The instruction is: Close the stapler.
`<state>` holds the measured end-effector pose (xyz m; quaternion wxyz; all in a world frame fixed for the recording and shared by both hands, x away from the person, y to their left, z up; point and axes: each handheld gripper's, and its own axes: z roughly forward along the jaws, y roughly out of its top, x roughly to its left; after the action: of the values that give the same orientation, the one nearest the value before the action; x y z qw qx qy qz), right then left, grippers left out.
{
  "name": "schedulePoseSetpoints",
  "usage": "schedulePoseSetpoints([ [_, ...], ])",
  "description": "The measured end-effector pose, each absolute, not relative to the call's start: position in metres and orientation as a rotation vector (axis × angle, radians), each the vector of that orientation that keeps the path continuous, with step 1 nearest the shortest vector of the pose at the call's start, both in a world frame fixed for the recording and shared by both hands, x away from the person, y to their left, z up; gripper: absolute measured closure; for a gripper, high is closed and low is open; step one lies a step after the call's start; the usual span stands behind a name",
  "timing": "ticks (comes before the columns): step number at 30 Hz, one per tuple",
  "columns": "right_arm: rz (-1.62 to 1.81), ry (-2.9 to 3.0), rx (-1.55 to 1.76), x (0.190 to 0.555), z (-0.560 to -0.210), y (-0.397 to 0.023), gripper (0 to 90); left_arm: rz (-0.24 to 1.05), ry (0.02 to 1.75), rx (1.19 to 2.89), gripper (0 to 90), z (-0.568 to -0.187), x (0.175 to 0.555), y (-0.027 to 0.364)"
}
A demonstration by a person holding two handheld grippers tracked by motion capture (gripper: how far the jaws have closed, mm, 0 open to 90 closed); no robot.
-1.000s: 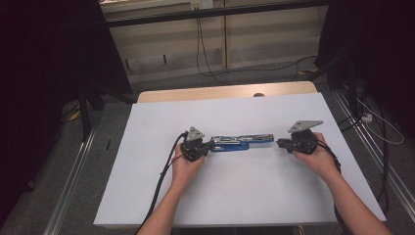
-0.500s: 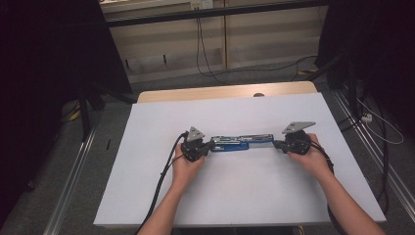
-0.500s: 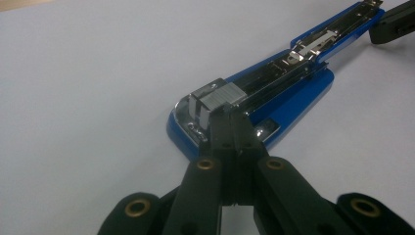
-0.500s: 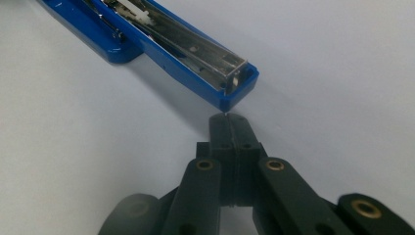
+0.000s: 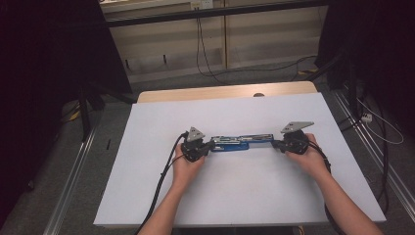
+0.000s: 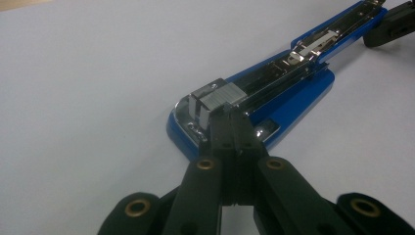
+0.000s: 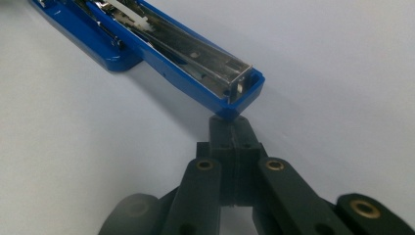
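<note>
A blue stapler (image 5: 240, 142) lies folded out flat in the middle of the white table (image 5: 244, 196). Its metal staple rail faces up. My left gripper (image 5: 210, 145) is shut, and its tips (image 6: 229, 110) rest on the stapler (image 6: 293, 93) at its wide base end, against a silver block of staples (image 6: 215, 95). My right gripper (image 5: 275, 143) is also shut with nothing between its jaws. In the right gripper view its tips (image 7: 230, 122) touch the blue end of the stapler's long arm (image 7: 195, 58). A hand holds each gripper.
The white sheet covers the table, with a strip of wood (image 5: 225, 92) bare at the far edge. Black cables (image 5: 161, 186) trail from both grippers toward the near edge. Metal rails (image 5: 73, 171) run along the floor on both sides.
My right gripper has slid a little to the left, up against the end of the stapler's arm. The left gripper and the stapler have stayed where they were.
</note>
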<state>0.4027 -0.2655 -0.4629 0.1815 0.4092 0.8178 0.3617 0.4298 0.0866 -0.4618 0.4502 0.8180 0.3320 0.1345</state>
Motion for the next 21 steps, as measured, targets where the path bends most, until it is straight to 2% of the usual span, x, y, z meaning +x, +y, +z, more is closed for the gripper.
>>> schedulePoseSetpoints([
  [21, 1.067, 2.290, 1.122, 0.405, -0.450, -0.258, 90.0, 0.327, 0.828, 2.017, 90.0, -0.462, 0.430, 0.086],
])
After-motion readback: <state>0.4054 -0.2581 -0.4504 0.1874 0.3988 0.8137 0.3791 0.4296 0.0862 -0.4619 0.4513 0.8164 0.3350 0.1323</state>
